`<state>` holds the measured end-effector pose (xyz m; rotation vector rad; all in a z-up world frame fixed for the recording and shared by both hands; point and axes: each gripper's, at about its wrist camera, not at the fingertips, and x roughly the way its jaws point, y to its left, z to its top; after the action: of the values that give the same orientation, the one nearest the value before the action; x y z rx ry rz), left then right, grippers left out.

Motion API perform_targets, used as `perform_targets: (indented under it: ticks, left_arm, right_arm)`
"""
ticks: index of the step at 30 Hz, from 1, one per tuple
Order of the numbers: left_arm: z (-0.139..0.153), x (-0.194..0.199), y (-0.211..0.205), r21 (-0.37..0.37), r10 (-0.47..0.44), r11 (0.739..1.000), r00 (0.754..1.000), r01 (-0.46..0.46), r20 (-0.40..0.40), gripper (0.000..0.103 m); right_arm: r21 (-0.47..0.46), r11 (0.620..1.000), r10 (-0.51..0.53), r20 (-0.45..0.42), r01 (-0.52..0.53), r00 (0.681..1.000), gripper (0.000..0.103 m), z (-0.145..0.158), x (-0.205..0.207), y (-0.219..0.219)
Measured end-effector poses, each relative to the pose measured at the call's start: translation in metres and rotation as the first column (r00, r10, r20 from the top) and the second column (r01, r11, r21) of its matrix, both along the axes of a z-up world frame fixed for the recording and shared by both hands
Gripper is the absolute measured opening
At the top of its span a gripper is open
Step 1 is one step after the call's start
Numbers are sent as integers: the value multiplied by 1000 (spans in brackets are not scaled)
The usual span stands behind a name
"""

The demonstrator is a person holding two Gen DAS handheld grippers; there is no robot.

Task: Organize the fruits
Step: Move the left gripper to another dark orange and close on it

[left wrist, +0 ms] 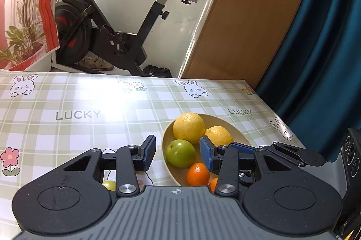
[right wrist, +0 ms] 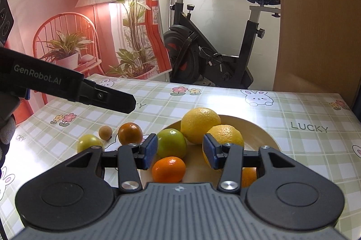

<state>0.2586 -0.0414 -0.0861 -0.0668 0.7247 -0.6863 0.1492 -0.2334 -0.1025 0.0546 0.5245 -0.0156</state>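
A beige bowl (right wrist: 264, 134) on the checked tablecloth holds two yellow citrus fruits (right wrist: 199, 123), a green apple (right wrist: 171, 143) and small oranges (right wrist: 168, 169). It also shows in the left wrist view (left wrist: 239, 135). Left of the bowl on the cloth lie a dark orange (right wrist: 130, 133), a small brown fruit (right wrist: 105, 132) and a yellow-green fruit (right wrist: 89, 143). My right gripper (right wrist: 179, 151) is open and empty above the bowl's near side. My left gripper (left wrist: 178, 153) is open and empty over the bowl's left rim; its body also shows in the right wrist view (right wrist: 67, 84).
The table (left wrist: 67, 104) has a bunny and flower cloth. An exercise bike (left wrist: 108, 25) stands beyond the far edge. A brown panel (left wrist: 243, 14) and a blue curtain (left wrist: 320, 48) are at the right. A printed backdrop (right wrist: 79, 25) hangs at the left.
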Motion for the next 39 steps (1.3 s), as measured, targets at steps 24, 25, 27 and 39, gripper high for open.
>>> perform_targets:
  ticks: [24,25,27,39]
  left_arm:
    - [-9,26,83,-58,173,983,984,-174,-35,45]
    - [-10,27,85,-61,176,982,984,-179,-38,45]
    - [-10,30,88,-67,180,981,983,-182,-44,45]
    - [-31,52,66,-91,115,988,987,-125,-113,45]
  right_arm:
    - [-70,988,131,-70,-136,989,48,-9,36,57]
    - [-73,987,140,-72,-145,988,48,-10,37,59]
    - [-82,983,156,-77,-162,985,48,-10,41,63]
    - [-170,962,192,-140,-215,971,47,-31,82,78]
